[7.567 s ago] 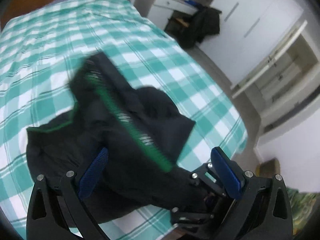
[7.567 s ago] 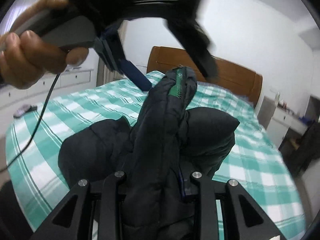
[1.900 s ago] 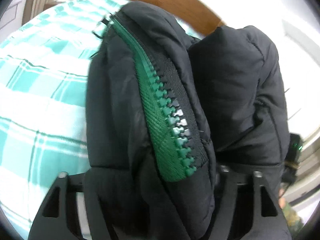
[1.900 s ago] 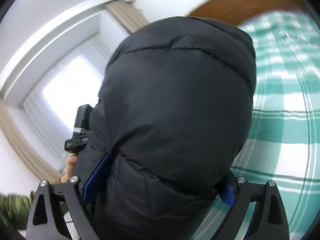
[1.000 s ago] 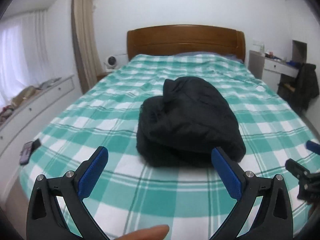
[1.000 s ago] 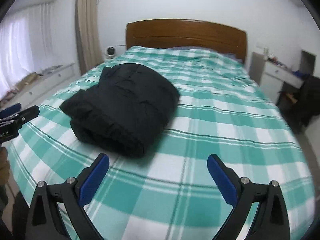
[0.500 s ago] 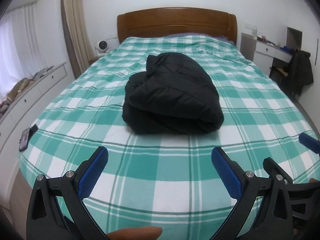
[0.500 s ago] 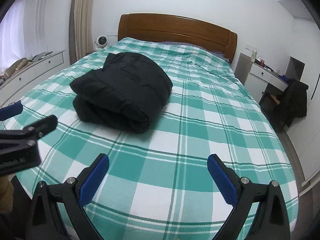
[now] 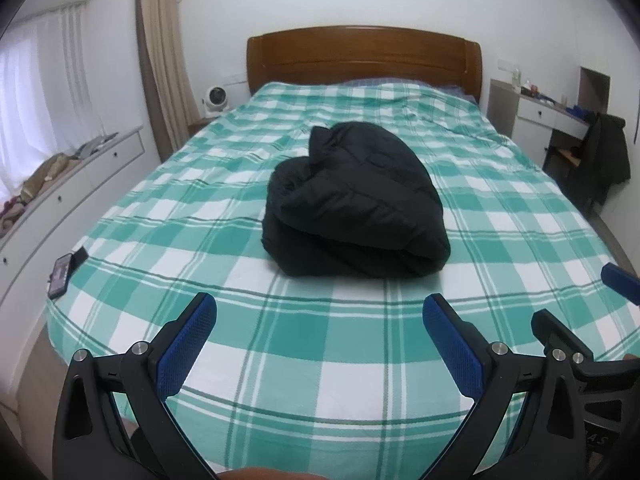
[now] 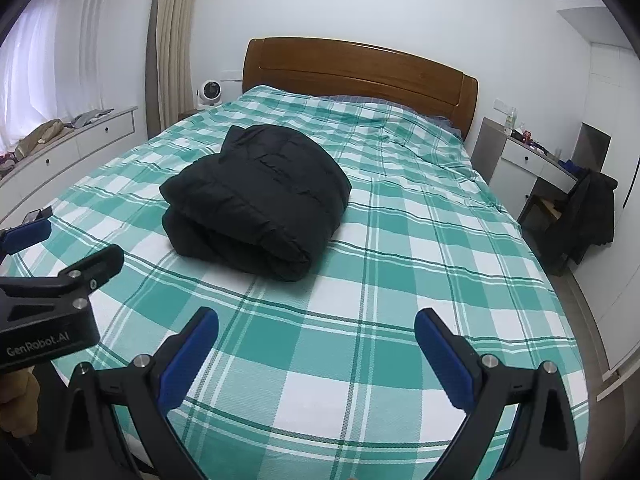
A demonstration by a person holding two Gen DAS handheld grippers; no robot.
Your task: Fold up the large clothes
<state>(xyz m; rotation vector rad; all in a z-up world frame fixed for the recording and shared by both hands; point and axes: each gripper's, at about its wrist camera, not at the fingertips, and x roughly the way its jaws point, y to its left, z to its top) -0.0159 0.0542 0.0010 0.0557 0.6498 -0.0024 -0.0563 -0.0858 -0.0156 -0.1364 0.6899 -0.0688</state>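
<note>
At the far left I see a phone [image 9: 61, 275] lying at the bed's edge. My left gripper [image 9: 320, 322] hangs with jaws spread wide, holding nothing, over the checked bedspread [image 9: 360, 360]. The black jacket [image 9: 354, 202] sits folded mid-bed, well apart from both tools. My right gripper [image 10: 316, 332] is likewise spread and empty.

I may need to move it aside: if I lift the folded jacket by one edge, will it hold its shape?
Probably not: the jacket looks puffy and soft, its layers only resting loosely, so they would likely spring open. It probably is light for its bulk.
</note>
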